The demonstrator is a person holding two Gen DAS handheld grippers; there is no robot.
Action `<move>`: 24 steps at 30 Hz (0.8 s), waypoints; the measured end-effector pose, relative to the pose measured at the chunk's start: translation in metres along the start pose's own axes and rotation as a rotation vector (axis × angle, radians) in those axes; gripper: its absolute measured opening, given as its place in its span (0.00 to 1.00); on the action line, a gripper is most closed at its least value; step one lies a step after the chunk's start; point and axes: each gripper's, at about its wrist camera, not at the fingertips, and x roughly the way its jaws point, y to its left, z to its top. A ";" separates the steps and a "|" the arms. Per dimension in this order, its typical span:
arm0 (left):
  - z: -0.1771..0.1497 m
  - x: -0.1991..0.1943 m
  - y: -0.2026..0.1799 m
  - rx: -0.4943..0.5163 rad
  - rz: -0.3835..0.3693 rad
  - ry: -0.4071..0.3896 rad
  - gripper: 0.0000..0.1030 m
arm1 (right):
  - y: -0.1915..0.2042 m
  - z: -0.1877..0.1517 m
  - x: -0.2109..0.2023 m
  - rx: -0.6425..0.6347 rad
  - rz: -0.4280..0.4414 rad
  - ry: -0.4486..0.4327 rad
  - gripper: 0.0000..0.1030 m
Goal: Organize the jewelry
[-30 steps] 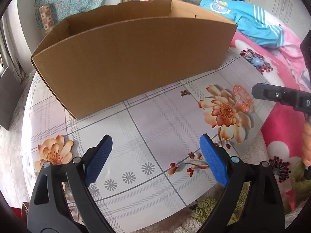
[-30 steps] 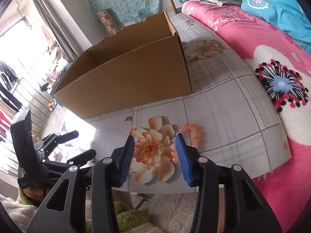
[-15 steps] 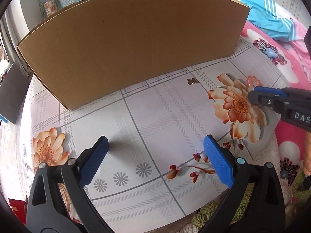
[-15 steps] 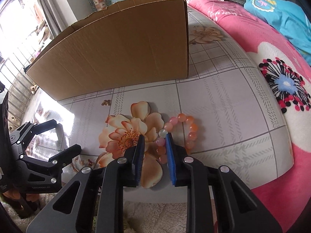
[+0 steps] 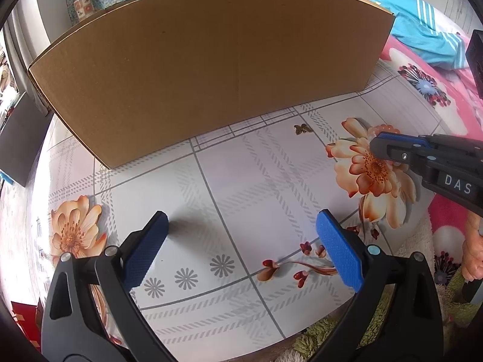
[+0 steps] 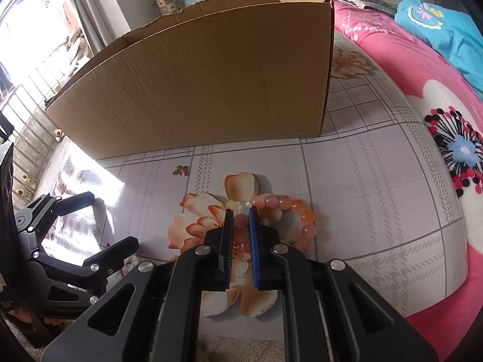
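A home bedroom, by every sign. Pink flowered blanket (image 6: 437, 96) and blue garment (image 6: 446, 27) spread just beside a table with floral oilcloth (image 5: 241, 181). Curtained window (image 6: 45, 45) at left.

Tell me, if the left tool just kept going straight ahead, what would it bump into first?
Probably the cardboard box. The open left tool points at its side over bare table; nothing lies between, though depth is hard to judge.
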 end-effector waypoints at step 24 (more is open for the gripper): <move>-0.002 -0.002 0.002 -0.001 0.001 -0.005 0.92 | -0.005 0.002 0.003 0.008 0.012 -0.005 0.10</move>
